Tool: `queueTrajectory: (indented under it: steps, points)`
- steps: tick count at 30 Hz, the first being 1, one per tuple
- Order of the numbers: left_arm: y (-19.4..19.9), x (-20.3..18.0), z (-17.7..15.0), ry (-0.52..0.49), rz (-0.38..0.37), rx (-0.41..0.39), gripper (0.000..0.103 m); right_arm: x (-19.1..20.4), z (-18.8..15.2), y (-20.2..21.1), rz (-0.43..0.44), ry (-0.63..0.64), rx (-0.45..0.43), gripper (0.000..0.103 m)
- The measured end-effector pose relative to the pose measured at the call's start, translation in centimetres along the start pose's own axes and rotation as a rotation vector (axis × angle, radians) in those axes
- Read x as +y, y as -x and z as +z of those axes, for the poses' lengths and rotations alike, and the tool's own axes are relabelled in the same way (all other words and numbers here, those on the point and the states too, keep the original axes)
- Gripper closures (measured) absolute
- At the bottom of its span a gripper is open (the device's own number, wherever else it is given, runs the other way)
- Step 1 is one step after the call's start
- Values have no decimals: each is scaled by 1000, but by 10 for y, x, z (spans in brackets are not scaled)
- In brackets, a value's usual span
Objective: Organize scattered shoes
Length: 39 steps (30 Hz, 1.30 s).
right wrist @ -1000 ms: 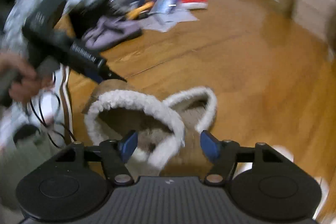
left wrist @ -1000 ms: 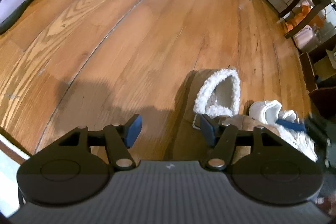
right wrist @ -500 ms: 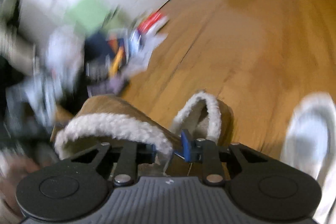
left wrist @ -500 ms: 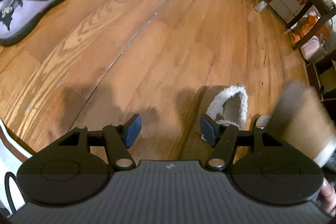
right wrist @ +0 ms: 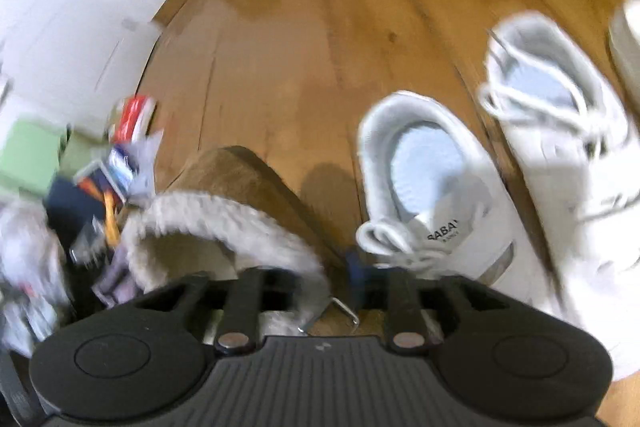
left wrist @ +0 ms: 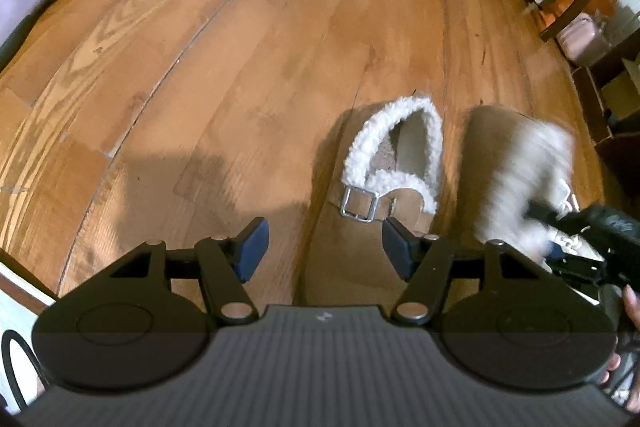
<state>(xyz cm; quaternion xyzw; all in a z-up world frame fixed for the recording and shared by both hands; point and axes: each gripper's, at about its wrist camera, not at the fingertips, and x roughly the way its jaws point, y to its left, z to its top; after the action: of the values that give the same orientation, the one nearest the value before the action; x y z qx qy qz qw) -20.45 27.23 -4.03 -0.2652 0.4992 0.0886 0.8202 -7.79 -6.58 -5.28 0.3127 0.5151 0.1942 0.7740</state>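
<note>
Fleece collar of the tan slipper (right wrist: pixel 224 227) sits pinched in the right gripper (right wrist: pixel 336 279), carried blurred above the floor beside 2 white sneakers (right wrist: pixel 432 195). Farther off, its mate (left wrist: pixel 394 163) lies flat ahead of the spread, empty left gripper (left wrist: pixel 324 247); set the carried one down level, just beside it, toes matching.

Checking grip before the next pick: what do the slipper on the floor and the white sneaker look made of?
Slipper: tan, matte, suede-like upper with fluffy white fleece trim and a shiny metal buckle. Sneaker: smooth white upper, probably leather or synthetic, with padded collar and cord laces. Right gripper grips the matching slipper's fleece edge.
</note>
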Motion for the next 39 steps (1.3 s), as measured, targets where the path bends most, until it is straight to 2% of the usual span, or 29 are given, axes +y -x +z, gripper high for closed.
queueTrajectory:
  steps: [2,5,7,16,20,24,29,31,33,39]
  points:
    - [-2,1,0,7,9,9,41,7,-14,13,-6,87,-48,27]
    - [-6,3,1,11,25,12,39,15,-45,28,-52,262,-79,23]
    - [-11,3,0,6,34,19,38,17,-63,28,-73,371,-44,23]
    - [-30,-19,-10,-50,57,68,35,29,-100,-13,-161,562,111,23]
    - [-23,-31,-16,-80,53,75,35,23,-107,-1,-206,545,92,23]
    - [-17,-60,-25,-122,41,121,20,6,-98,31,-260,469,68,21]
    - [-7,-109,-45,-202,-25,155,13,-13,-83,77,-383,423,4,16]
    - [0,-134,-58,-264,-28,163,4,-16,-84,96,-422,426,-37,14]
    - [7,-160,-73,-341,-15,167,1,-20,-84,115,-462,428,-78,9]
    - [24,-224,-123,-567,-17,148,0,-31,-84,173,-580,434,-203,6]
